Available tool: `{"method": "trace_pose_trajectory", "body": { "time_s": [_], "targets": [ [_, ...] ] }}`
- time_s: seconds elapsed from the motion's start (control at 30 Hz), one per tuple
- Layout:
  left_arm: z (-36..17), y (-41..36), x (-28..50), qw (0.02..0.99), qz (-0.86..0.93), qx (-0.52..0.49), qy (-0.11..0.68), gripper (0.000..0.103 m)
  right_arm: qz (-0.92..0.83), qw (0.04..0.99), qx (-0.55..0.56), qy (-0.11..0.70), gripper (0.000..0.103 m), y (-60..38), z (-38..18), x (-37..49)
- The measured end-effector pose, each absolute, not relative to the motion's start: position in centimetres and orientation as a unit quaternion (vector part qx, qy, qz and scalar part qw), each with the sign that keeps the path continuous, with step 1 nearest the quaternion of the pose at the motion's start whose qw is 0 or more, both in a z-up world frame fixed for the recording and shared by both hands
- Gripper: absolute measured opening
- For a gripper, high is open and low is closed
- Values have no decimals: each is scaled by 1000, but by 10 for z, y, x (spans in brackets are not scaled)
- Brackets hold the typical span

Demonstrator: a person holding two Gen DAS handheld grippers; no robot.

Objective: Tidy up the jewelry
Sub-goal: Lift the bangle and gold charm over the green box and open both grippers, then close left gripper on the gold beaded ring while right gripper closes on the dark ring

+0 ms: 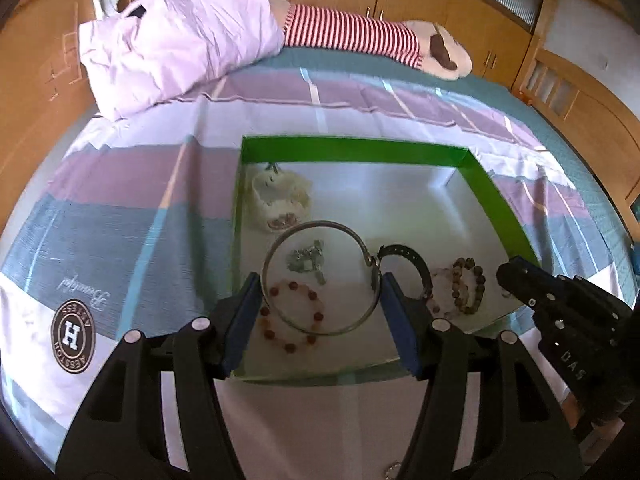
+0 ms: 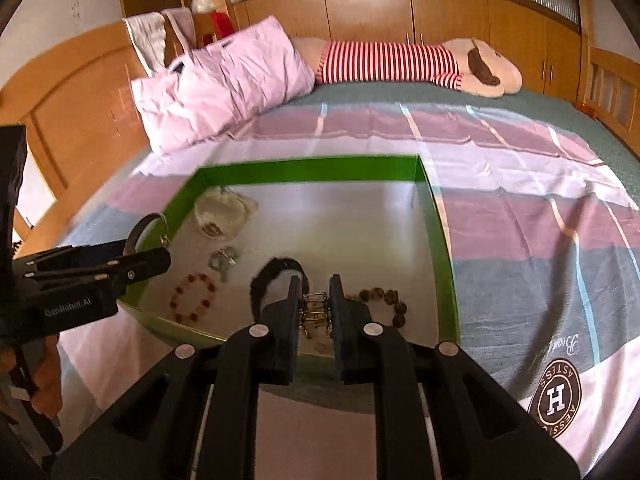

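Gripping a silver bangle, the left gripper [image 1: 320,304] is holding the ring [image 1: 320,278] across its widest span, the blue pads [image 1: 245,316] pressing on opposite sides of the rim so that the hoop is lying nearly flat, facing up toward the wrist camera. It is hanging over the near left part of the green-walled box [image 1: 352,148], directly above a red bead bracelet [image 1: 292,318] and a small silver trinket [image 1: 306,262] on the pale floor; the drop, as I judge it, is straight down rather than forward.

Moving rightward, a black strap [image 1: 406,262] and a brown bead bracelet [image 1: 468,284] are lying on the box floor, well apart from the bangle's shadow.

Farther right, the right gripper [image 2: 315,314] is pinching a gold-coloured claw clip [image 2: 316,312] between nearly closed pads, the clip's long axis running along the fingers. It is hovering over the near edge of the box, just beside the brown beads [image 2: 390,302], so this hand is nearer the free space at the box's right side.
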State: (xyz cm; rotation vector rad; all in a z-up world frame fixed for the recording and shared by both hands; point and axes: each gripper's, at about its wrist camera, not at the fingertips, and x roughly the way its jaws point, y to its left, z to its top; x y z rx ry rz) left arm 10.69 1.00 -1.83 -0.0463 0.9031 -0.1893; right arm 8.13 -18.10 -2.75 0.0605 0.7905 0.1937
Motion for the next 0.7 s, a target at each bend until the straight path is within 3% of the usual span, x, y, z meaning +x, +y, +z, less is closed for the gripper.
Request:
{"method": "trace_pose_trajectory", "body": {
  "time_s": [0.07, 0.2, 0.43, 0.7],
  "targets": [
    [-22, 5, 109, 893, -97, -16, 440, 62, 90, 916, 28, 389, 15, -182, -29, 82],
    [-24, -2, 106, 889, -106, -8, 445, 66, 92, 922, 52, 373, 53, -189, -19, 76],
    [-7, -6, 81, 888, -132, -11, 441, 76, 92, 915, 67, 387, 57, -211, 0, 53],
    [-44, -23, 18, 845, -152, 40, 510, 76, 61, 856, 3, 513, 57, -236, -46, 11]
  ]
}}
